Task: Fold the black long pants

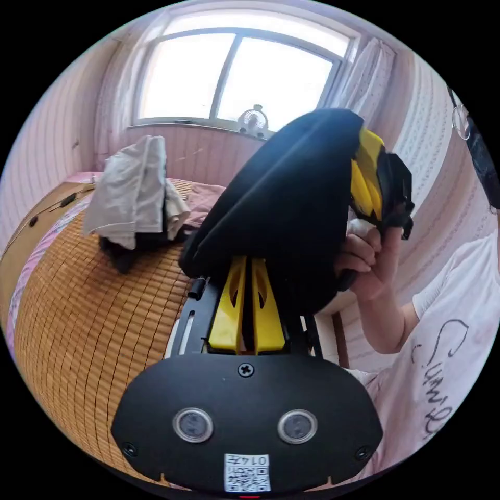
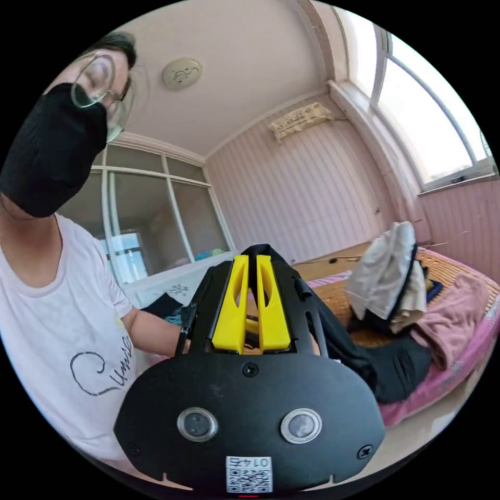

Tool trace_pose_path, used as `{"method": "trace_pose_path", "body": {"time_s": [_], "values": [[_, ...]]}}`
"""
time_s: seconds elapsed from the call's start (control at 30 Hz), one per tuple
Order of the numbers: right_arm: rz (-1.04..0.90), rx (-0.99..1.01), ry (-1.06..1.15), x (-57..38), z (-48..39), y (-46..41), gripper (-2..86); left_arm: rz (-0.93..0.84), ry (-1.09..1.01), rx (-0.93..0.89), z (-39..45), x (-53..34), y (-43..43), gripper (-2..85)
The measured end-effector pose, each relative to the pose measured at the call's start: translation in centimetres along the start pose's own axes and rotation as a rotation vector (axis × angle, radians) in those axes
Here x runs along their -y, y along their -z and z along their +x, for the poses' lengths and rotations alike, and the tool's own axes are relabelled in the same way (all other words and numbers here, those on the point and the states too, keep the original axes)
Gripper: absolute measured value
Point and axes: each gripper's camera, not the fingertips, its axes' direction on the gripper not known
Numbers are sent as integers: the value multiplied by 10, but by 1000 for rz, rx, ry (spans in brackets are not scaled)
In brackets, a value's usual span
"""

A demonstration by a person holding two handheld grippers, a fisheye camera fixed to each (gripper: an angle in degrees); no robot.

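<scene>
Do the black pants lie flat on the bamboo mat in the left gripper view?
No, the black pants hang lifted in both tools, above the bamboo mat.

Black pants [image 1: 281,203], yellow jaws, woven tan mat [image 1: 99,317], pink striped walls [image 2: 312,192], grey-white clothes pile [image 1: 133,190]

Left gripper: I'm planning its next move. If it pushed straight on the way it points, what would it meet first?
The black pants: the left gripper already has its jaws closed on the cloth. Behind it, probably the right gripper, though depth is unclear.
</scene>
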Motion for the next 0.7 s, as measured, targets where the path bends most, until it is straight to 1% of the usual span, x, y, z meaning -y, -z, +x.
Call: {"method": "trace_pose_path", "body": {"time_s": [0.07, 0.1, 0.17, 0.2, 0.27, 0.37, 0.4, 0.43, 0.47, 0.5, 0.57, 0.6, 0.67, 0.7], "values": [[-50, 237, -42, 21, -23, -75, 15, 109, 157, 151, -10, -45, 92, -10], [-64, 301, -35, 26, -32, -94, 15, 147, 202, 181, -12, -57, 117, -10], [-117, 546, 6, 44, -78, -162, 15, 305, 296, 334, -5, -99, 217, -9], [-128, 592, 16, 48, -90, -177, 15, 339, 302, 380, 0, -109, 240, -9], [-138, 771, 30, 59, -133, -227, 14, 453, 313, 529, 25, -142, 320, -9], [-141, 958, -50, 58, -159, -278, 14, 556, 286, 685, 58, -173, 389, -9], [-144, 967, -54, 56, -162, -286, 14, 570, 271, 712, 64, -178, 398, -9], [-157, 949, -47, 49, -165, -300, 13, 585, 238, 766, 73, -187, 412, -9], [-182, 886, -42, 38, -164, -312, 13, 581, 217, 809, 76, -196, 420, -8], [-201, 844, -41, 32, -160, -319, 13, 572, 215, 823, 75, -201, 422, -8], [-332, 618, -57, -1, -134, -346, 13, 515, 254, 840, 56, -222, 421, -6], [-383, 550, -68, -12, -123, -355, 13, 503, 281, 826, 49, -227, 419, -6], [-633, 255, -153, -65, -72, -387, 11, 468, 401, 685, 11, -253, 406, -2], [-692, 166, -169, -81, -59, -393, 10, 446, 408, 660, 2, -260, 400, -2]]}}
